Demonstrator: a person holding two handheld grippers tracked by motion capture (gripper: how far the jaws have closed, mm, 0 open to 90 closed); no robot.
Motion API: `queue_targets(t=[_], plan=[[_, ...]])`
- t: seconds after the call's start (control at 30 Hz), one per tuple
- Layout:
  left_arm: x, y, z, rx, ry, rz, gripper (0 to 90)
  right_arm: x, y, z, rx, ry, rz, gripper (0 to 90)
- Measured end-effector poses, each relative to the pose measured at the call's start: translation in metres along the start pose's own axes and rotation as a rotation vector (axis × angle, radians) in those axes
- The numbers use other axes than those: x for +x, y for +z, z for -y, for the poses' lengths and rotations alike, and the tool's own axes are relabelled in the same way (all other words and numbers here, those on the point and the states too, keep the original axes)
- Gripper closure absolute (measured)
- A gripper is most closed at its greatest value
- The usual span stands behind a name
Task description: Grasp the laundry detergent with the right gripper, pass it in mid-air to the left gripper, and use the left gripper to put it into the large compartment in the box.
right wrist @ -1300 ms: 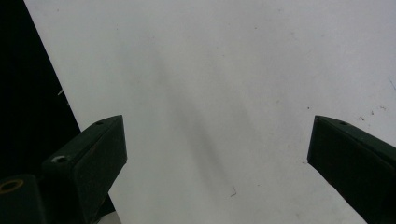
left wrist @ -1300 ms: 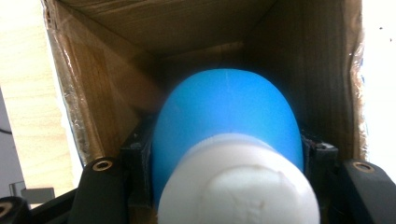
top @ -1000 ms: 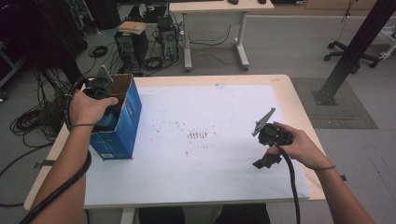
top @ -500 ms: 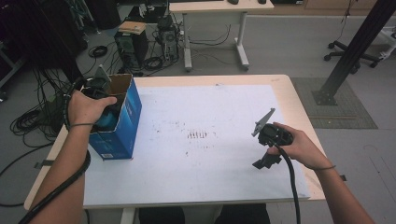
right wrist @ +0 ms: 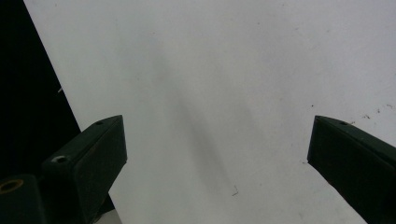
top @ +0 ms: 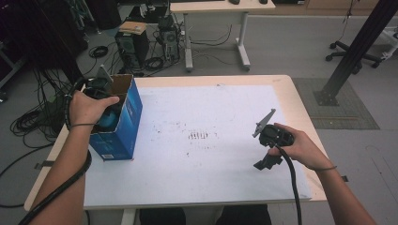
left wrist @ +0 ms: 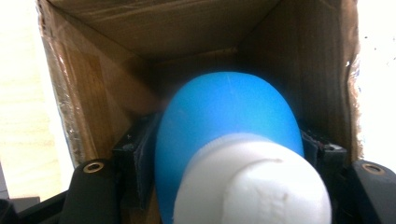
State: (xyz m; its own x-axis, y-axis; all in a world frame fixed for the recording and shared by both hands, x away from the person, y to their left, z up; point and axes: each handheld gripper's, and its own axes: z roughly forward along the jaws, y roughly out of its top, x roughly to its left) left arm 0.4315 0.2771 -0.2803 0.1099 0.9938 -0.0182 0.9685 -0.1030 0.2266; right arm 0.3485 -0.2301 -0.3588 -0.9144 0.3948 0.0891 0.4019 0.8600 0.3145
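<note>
Left gripper (left wrist: 229, 154) has sunk, clamping blue bottle (left wrist: 229, 116) inside box (top: 123, 123); right gripper (right wrist: 217, 149) wide.

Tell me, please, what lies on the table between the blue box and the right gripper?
Bare white sheet with faint dark marks, in the high view, between blue box and right gripper.

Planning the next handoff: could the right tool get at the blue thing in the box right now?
Probably not: the blue object sits inside the box, clamped by the left tool; the right tool is across the table.

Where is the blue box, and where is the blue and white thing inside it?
blue box (top: 123, 133): high view, its blue side wall.
blue and white thing (left wrist: 229, 112): left gripper view, its blue rounded part.
</note>
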Motion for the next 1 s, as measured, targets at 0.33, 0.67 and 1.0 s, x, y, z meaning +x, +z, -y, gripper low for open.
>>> queue_targets(t=[0.33, 0.67, 1.0], plan=[[-0.002, -0.014, -0.002, -0.018, -0.008, 0.008, 32.2, 0.000, 0.001, -0.001, 0.001, -0.003, -0.003, 4.3], [-0.007, -0.030, -0.004, -0.035, 0.010, 0.011, 31.6, 0.002, 0.001, -0.003, 0.000, -0.007, -0.001, 4.3], [-0.006, -0.034, -0.004, -0.040, 0.014, -0.008, 29.4, 0.003, 0.000, -0.003, -0.001, -0.006, 0.002, 4.3]])
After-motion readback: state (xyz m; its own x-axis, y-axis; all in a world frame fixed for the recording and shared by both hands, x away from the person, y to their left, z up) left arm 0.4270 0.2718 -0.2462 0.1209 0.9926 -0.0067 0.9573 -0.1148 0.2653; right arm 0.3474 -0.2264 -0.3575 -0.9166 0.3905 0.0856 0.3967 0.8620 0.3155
